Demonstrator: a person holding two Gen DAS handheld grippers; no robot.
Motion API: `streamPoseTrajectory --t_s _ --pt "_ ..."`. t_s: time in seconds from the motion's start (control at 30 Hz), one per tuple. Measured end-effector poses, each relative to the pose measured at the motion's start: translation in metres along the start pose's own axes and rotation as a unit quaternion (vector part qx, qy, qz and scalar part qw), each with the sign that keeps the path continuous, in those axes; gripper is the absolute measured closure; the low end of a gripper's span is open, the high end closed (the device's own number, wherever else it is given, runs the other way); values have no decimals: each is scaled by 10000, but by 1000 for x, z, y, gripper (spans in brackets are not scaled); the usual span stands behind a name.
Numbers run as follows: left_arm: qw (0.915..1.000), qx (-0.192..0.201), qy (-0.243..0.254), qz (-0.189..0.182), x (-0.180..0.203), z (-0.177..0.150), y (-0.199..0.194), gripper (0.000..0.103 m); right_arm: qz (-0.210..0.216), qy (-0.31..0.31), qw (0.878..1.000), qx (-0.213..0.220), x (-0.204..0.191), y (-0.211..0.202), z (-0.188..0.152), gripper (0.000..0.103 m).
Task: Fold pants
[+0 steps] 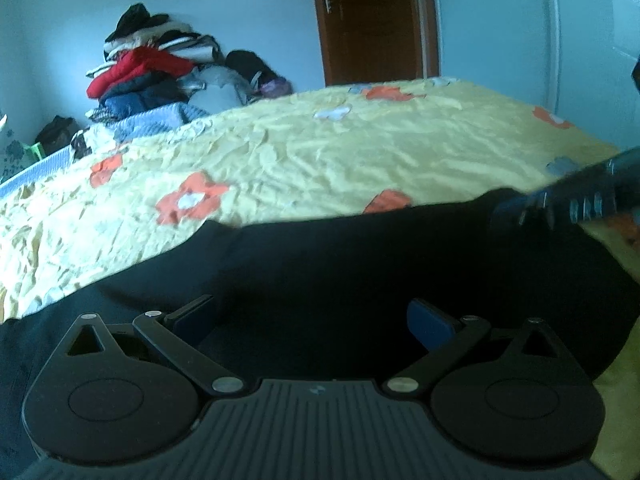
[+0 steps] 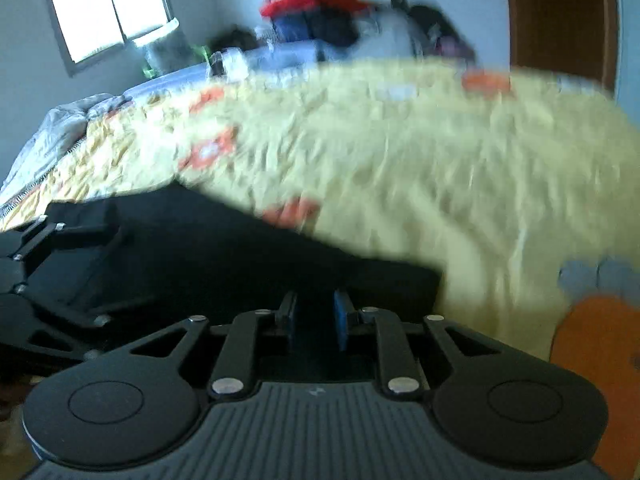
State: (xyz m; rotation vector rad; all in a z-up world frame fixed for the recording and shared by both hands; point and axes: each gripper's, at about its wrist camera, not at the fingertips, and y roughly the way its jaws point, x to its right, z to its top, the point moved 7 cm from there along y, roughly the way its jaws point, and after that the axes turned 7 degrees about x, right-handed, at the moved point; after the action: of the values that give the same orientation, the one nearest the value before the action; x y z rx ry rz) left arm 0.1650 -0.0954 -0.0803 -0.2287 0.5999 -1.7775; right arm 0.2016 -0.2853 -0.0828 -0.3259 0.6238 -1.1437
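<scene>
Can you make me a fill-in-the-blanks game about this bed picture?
1. The pants lying on the bed are ____.
2. The flowery bedspread is mostly ____.
3. The left gripper has its fingers ____ over the pants.
4. The door behind the bed is ____.

Missing words: black; yellow; open; brown

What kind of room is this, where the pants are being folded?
Most likely a bedroom in a home. A bed with a yellow flowered bedspread fills the view, a heap of clothes is piled at its far side, and a wooden door and a window sit in plain walls.
</scene>
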Motion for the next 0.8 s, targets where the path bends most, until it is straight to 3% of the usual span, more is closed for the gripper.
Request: streamPoseTrajectory --t_s 0.1,0.13,0.2,0.27,0.37,0.4,0.47,0.53,0.6,0.63,0.67,0.77,0.8 --pt "9996 -20 -255 -102 -7 -5 4 0 -666 15 9976 212 -4 -15 6 83" --pt "9994 -11 -341 -97 -9 -5 3 0 -585 -56 9978 291 -16 -21 6 83" --pt "9991 39 -412 -17 -13 -4 -1 0 10 -84 9996 280 -43 -32 -2 82" --pt "9991 114 -395 79 -16 -4 -8 0 204 -305 9992 128 -61 -33 -15 82" --pt "9987 137 -446 197 -26 -13 -17 0 -243 -1080 9937 -175 -68 -24 -39 82" --pt "9987 87 -466 192 -30 -17 -16 0 -219 -1205 9925 -6 -69 -24 -40 82" --pt "9983 156 -567 35 -33 -25 -13 0 -226 -1018 9945 14 -66 -19 -37 82" --pt "9975 147 -694 -22 -36 -25 -12 0 -550 -1056 9929 -2 -69 -23 -34 81" --pt "9977 134 -663 9 -36 -24 -14 0 -466 -1202 9916 82 -84 -28 -37 76" --pt "9978 140 -644 43 -36 -24 -17 0 -273 -1246 9918 63 -93 -27 -40 67" --pt "9979 149 -622 83 -36 -23 -20 0 -168 -1300 9914 -17 -97 -24 -44 52" --pt "9979 246 -548 235 -43 -24 -33 0 -429 -1496 9877 149 -97 -18 -55 22" --pt "9977 305 -509 325 -47 -25 -38 0 -439 -1350 9898 139 -93 -18 -55 21"
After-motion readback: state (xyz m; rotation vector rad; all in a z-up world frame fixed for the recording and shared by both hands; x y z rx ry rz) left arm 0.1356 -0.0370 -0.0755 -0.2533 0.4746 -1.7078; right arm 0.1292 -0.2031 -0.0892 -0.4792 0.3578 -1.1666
